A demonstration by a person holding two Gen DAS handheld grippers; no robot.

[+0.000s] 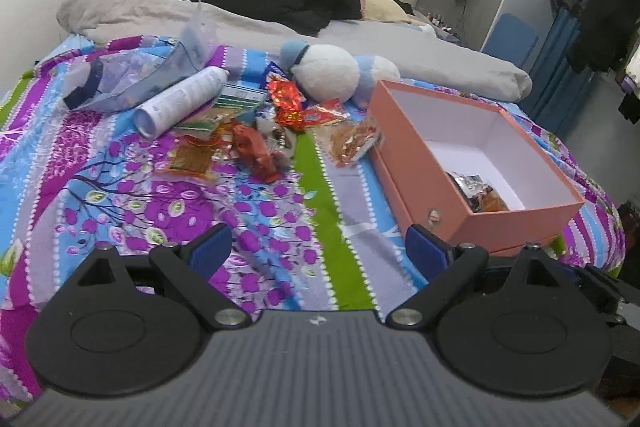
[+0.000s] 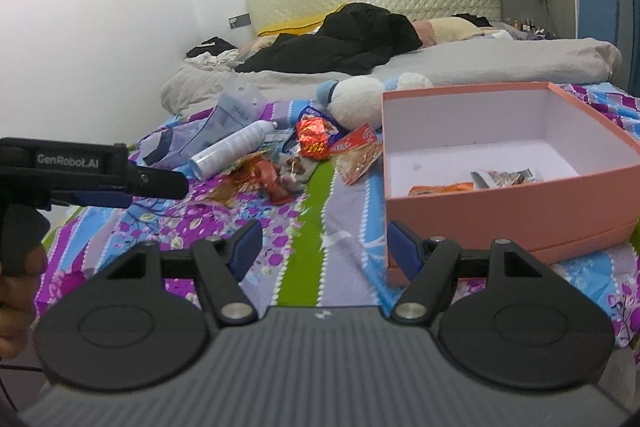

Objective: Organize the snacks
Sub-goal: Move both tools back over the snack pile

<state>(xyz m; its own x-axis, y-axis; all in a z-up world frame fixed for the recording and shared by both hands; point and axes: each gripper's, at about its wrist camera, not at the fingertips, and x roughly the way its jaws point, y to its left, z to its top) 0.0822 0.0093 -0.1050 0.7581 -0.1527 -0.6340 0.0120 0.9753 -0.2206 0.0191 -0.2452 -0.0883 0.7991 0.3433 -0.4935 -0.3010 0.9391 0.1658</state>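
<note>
Left gripper (image 1: 318, 247) spread wide above the floral bedspread (image 1: 120, 195), snack packets (image 1: 256, 131) heaped mid-bed beside a white spray can (image 1: 180, 99) and plush toy (image 1: 328, 71), pink box (image 1: 424, 163) at right holding two packets (image 2: 472, 183), right gripper (image 2: 322, 247) spread, empty.

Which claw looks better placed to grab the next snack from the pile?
Probably the left claw: open and empty, it faces the snack pile. The right claw, also open, sits nearer the pink box.

Snack pile (image 1: 256, 131) left of box (image 1: 424, 163); packets (image 2: 472, 183) inside.
</note>
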